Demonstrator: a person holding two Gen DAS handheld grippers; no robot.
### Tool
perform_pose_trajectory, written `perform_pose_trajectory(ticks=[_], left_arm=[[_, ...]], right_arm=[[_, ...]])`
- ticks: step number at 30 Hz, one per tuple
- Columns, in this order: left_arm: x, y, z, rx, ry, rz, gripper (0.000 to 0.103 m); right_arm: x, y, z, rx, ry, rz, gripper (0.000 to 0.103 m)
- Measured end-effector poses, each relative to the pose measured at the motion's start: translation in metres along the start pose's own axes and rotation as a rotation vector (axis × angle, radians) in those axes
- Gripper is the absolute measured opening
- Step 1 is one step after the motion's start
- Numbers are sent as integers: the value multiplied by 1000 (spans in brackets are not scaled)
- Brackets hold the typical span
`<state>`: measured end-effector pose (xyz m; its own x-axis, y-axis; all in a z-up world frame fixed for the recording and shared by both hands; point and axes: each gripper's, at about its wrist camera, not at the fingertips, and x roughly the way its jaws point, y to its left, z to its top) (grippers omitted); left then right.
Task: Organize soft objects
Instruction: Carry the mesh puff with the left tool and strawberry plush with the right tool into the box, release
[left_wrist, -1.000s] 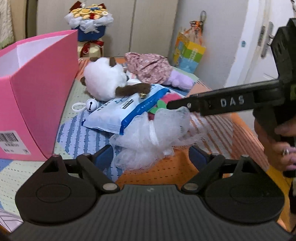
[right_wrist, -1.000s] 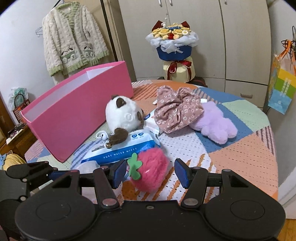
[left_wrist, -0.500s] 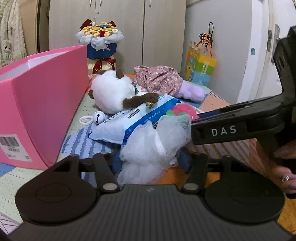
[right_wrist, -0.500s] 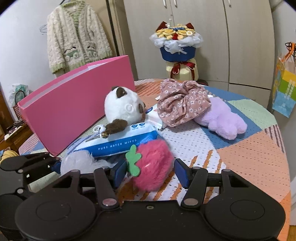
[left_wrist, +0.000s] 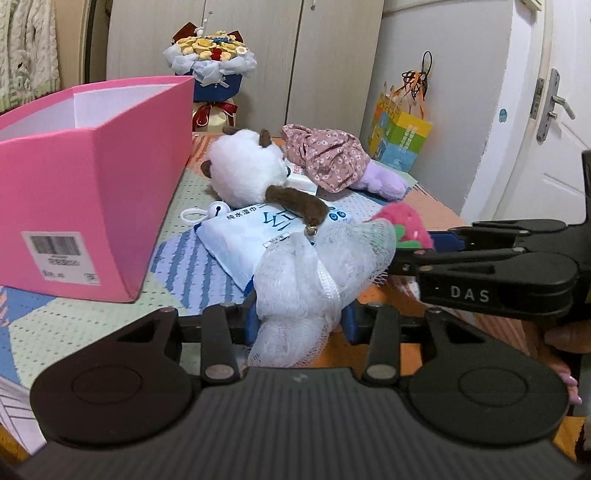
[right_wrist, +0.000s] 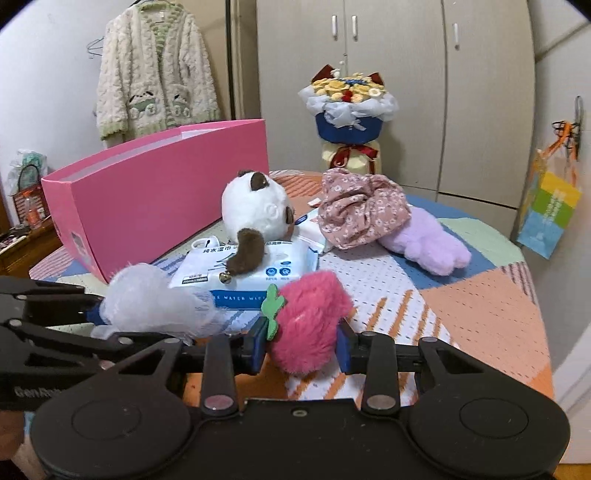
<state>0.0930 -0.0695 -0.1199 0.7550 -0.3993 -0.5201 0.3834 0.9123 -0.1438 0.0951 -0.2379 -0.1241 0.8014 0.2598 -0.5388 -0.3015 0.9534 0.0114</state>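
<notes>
I am squeezing the white mesh bath pouf (left_wrist: 325, 273) in my left hand-held gripper (left_wrist: 299, 325), whose jaws have just been closing onto it, while my right hand-held gripper (right_wrist: 301, 341) has likewise been closing and is now clamping the fuzzy pink strawberry plush (right_wrist: 310, 321). Both are sitting low over the patchwork-covered counter (right_wrist: 480, 314), just beside the blue-and-white wet-wipes pack (right_wrist: 255, 269) — a two-handed pickup, I judge, for the open pink cardboard box (left_wrist: 92, 184) nearby.
</notes>
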Motion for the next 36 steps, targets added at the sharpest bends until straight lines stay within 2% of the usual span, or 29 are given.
perform_pose_trajectory(ticks=[4, 13, 18, 26, 31, 36], left_arm=[[-13, 5, 1, 2, 13, -13, 40], [-45, 26, 0, -9, 77, -36, 40], [-63, 44, 0, -32, 143, -54, 40], [-97, 71, 0, -66, 198, -70, 40], [-119, 80, 5, -38, 196, -44, 40], [-138, 91, 20, -13, 174, -18, 40]], right_arm=[[-16, 8, -4, -12, -15, -34, 41], [-49, 33, -10, -17, -3, -21, 41], [-69, 53, -6, -19, 41, 62, 41], [-82, 83, 5, 4, 134, 212, 41], [-87, 103, 17, -21, 164, 286, 41], [-92, 119, 33, -61, 148, 346, 41]])
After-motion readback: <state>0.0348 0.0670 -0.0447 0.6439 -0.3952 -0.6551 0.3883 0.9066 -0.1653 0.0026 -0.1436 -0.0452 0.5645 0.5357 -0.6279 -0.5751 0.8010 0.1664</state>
